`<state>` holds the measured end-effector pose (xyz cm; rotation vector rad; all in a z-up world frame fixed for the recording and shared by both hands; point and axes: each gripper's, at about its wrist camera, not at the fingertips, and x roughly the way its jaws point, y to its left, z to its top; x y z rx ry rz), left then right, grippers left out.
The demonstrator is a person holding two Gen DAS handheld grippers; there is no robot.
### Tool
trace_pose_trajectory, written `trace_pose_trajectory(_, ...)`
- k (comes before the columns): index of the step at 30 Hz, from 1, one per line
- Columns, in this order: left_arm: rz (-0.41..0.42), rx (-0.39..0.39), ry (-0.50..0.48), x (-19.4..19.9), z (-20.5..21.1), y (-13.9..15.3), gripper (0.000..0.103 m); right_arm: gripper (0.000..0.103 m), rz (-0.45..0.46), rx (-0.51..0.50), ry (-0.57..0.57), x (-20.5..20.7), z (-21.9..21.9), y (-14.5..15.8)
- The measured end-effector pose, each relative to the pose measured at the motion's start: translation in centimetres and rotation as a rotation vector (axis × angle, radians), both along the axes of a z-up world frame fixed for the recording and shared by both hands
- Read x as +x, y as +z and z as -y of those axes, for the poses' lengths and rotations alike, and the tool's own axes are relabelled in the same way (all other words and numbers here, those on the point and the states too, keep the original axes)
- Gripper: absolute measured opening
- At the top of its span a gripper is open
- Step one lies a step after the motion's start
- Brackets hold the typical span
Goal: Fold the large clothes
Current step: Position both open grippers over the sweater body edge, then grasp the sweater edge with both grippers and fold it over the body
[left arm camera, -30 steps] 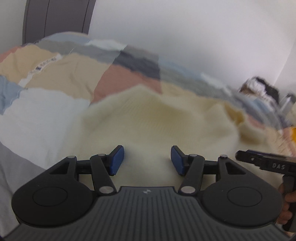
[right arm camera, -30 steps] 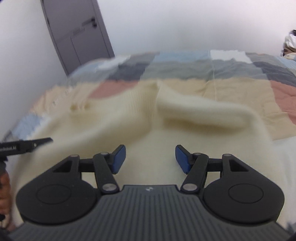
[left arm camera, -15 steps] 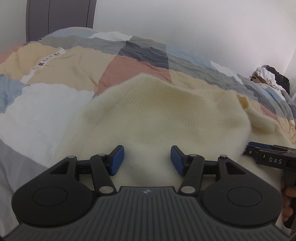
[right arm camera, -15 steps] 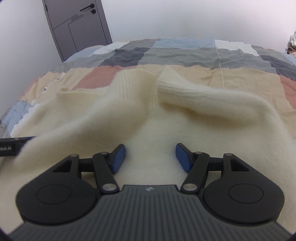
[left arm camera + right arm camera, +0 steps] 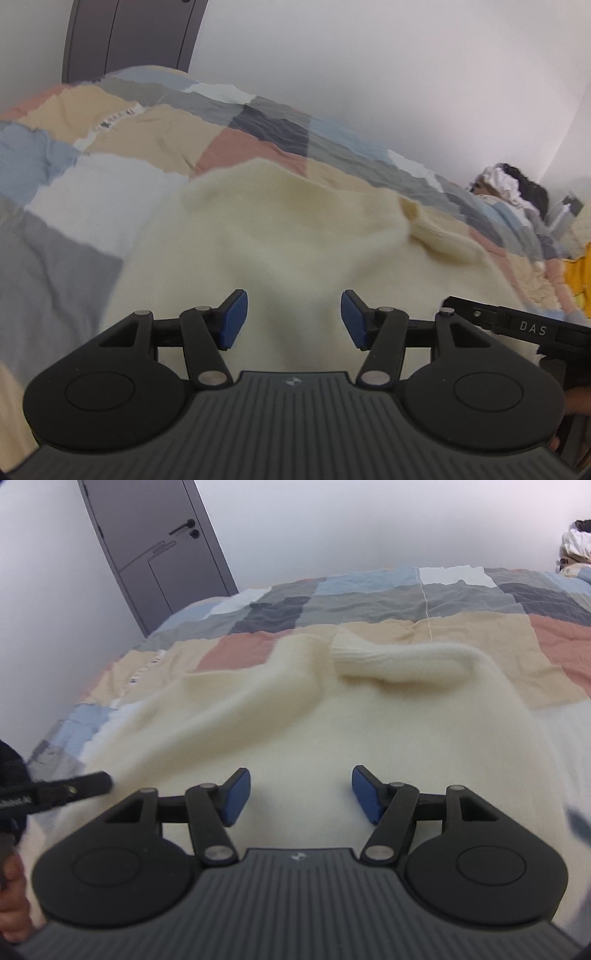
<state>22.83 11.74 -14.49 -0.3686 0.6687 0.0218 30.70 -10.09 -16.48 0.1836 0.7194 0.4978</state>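
Both claws have drawn back and lifted a little since the earlier frames, so more of the patchwork quilt (image 5: 159, 136) shows around the cream sweater (image 5: 280, 236) than half a second ago, and both views are now softly blurred. Seen from the left wrist, the left claw (image 5: 293, 319) stands half open, its blue pads (image 5: 232, 319) apart with only sweater fabric showing beyond the gap; nothing is pinched between them. Likewise the right claw (image 5: 301, 794) is half open over the knit, its blue pads (image 5: 365, 794) clear of any fold.

Spread across the near half of the bed, the sweater lies on the quilt with its body toward the cameras. One sleeve (image 5: 402, 661) is folded in across the chest, its ribbed cuff pointing left in the right wrist view. From the left wrist the same cuff (image 5: 439, 240) shows at the right, lying on the sweater's body.

At the right edge of the left view the other tool's black finger (image 5: 517, 325) reaches in over the sweater's edge. A grey door (image 5: 159, 550) stands behind the bed, and a heap of clothes (image 5: 509, 184) sits at the far side.
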Motion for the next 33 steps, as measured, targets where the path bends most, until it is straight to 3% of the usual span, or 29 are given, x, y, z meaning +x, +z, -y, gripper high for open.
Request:
trace_pose_trajectory(4, -0.003, -0.048, 0.002, -3.3, 1.6, 0.4, 0.062, 0.064, -0.055, 0.112, 0.012, -3.2, 1.3, 0.4)
trace_pose_trajectory(10, -0.029, -0.2, 0.015, -7.1, 2.6, -0.2, 0.062, 0.064, -0.226, 0.312, -0.011, -6.8, 2.7, -1.1)
trace_pose_trajectory(16, -0.093, -0.398, 0.043, -8.2, 1.9, -2.2, 0.064, 0.065, -0.425, 0.449, -0.03, -7.9, 2.5, -4.3)
trace_pose_trajectory(17, -0.11, -0.431, 0.057, -8.2, 1.6, -2.6, 0.066, 0.072, -0.439, 0.457, -0.04, -7.9, 2.5, -4.5)
trace_pose_trajectory(18, -0.125, -0.465, 0.071, -8.0, 1.2, -3.1, 0.067, 0.087, -0.449, 0.47, -0.054, -7.8, 2.5, -4.7)
trace_pose_trajectory(19, -0.138, -0.498, 0.083, -8.0, 0.9, -3.5, 0.069, 0.091, -0.454, 0.493, -0.074, -7.7, 2.8, -4.9)
trace_pose_trajectory(23, -0.181, -0.589, 0.135, -7.8, 0.0, -5.1, 0.08, 0.093, -0.494, 0.593, -0.153, -7.2, 4.0, -6.1)
trace_pose_trajectory(28, -0.243, -0.625, 0.18, -7.0, -0.5, -6.9, 0.089, 0.094, -0.586, 0.735, -0.229, -6.4, 4.8, -8.5)
trace_pose_trajectory(33, -0.244, -0.693, 0.222, -6.0, -1.4, -8.4, 0.089, 0.096, -0.6, 0.782, -0.267, -5.0, 4.1, -9.5)
